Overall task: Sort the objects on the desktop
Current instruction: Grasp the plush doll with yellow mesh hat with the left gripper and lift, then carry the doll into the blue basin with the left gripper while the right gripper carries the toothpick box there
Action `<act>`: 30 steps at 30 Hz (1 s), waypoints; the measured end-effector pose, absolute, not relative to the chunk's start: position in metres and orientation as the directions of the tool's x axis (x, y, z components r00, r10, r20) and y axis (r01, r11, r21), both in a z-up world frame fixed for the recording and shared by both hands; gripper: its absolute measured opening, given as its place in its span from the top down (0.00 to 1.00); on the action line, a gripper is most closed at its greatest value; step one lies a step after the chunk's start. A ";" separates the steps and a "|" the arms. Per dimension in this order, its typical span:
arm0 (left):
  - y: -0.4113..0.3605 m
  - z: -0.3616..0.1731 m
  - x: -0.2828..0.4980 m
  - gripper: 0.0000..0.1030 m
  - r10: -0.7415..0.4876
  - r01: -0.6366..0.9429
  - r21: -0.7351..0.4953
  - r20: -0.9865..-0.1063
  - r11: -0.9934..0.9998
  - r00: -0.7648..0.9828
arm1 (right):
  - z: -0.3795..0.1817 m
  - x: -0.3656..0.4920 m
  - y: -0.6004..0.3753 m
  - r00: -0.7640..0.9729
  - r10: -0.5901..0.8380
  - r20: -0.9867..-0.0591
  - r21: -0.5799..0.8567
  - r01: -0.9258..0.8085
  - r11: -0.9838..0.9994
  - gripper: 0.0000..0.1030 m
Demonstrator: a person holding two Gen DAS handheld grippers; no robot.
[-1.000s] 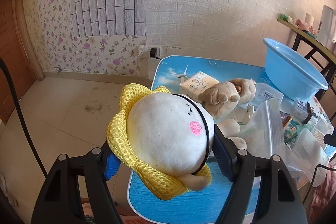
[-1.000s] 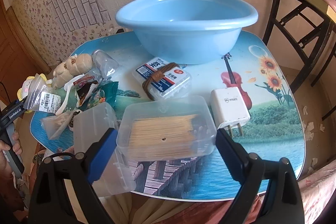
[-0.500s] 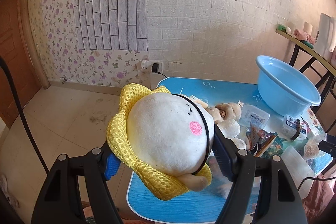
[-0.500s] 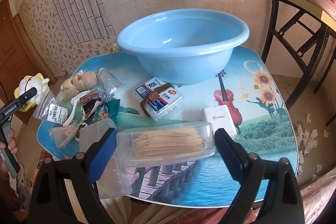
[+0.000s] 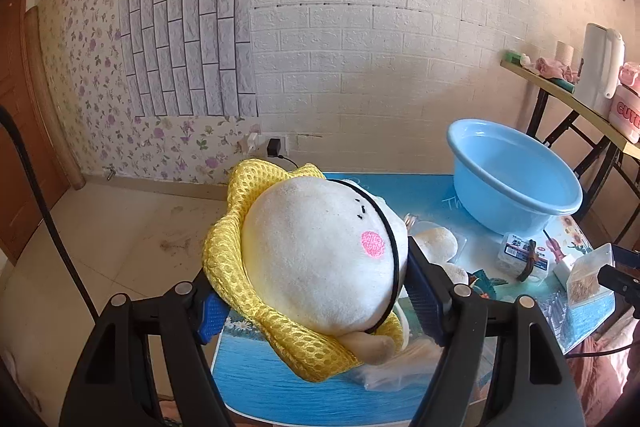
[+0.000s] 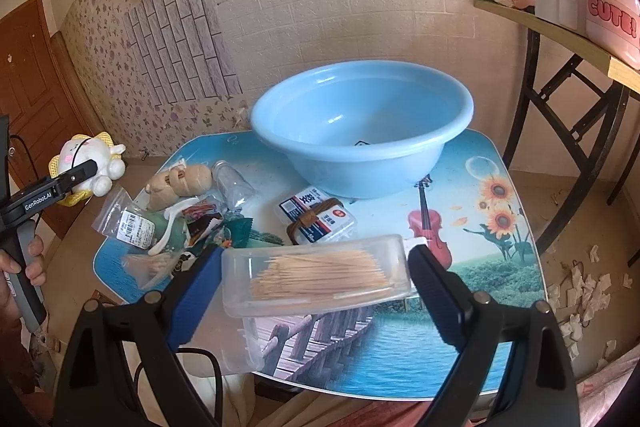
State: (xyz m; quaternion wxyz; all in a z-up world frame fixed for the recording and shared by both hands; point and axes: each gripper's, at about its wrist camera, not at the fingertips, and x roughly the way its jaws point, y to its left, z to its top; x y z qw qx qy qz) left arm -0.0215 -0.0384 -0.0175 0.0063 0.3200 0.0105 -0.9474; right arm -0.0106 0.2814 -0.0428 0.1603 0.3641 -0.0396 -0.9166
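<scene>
Left tool [image 5: 316, 291] has the plush toy [image 5: 320, 259] wedged squarely between its blue pads, jaws spread wide around the white head and pressing both sides, yellow mesh bonnet bulging out behind. The toy hangs clear above the near-left corner of the bench [image 5: 420, 187], well apart from the blue basin [image 5: 516, 195]. Over to the right tool [image 6: 316, 279]: it grips a clear box of toothpicks [image 6: 316, 275] end to end, jaws wide, pads tight on both short ends, the box lifted off the bench and tilted slightly. The basin [image 6: 362, 143] sits beyond it at the far side; a banded packet [image 6: 318, 217] lies between box and basin, on the bench.
</scene>
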 end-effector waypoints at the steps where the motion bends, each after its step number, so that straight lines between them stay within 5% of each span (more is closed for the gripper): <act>1: -0.034 -0.014 -0.022 0.27 0.002 0.009 -0.015 -0.604 -1.000 -0.797 | -0.040 -0.011 0.282 -0.685 -0.329 -0.650 0.193 0.270 -0.943 0.09; 30: 0.121 0.005 -0.110 0.26 0.247 -0.337 0.023 -0.632 -0.941 -0.735 | 0.013 -0.081 0.300 -0.782 -0.372 -0.500 0.206 0.310 -0.928 0.09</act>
